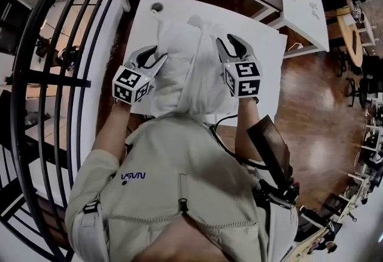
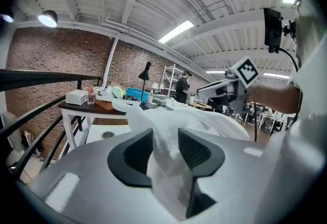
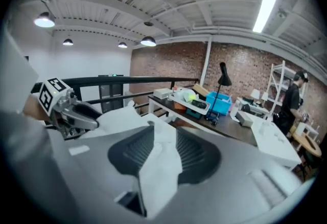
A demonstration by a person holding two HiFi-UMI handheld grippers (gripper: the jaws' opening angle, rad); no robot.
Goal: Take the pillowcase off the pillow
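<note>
- Pillowcase (image 1: 182, 69): white and bulky, at the centre of the head view. It sits over the white table (image 1: 263, 45), between my two grippers, with its near end against my chest. The pillow is fully covered, so I cannot see it directly.
- Left gripper (image 1: 158, 54): at the case's left edge in the head view, marker cube toward me.
- Left gripper view: jaws apart. A loose fold of the case runs up from the bottom of the frame through the gap, slack and not pinched. Released.
- Right gripper (image 1: 226, 41): at the case's right side, about level in frame with the left one.
- Right gripper view: jaws apart. A crumpled fold lies between the ribbed pads without being squeezed. Released.
- Railing (image 1: 54, 75): black bars curving down the left side of the head view.
- Desk (image 3: 224, 119): dark top with clutter, right of centre in the right gripper view, beyond the table.
- Person (image 2: 181, 87): standing by shelves far back, centre of the left gripper view.
</note>
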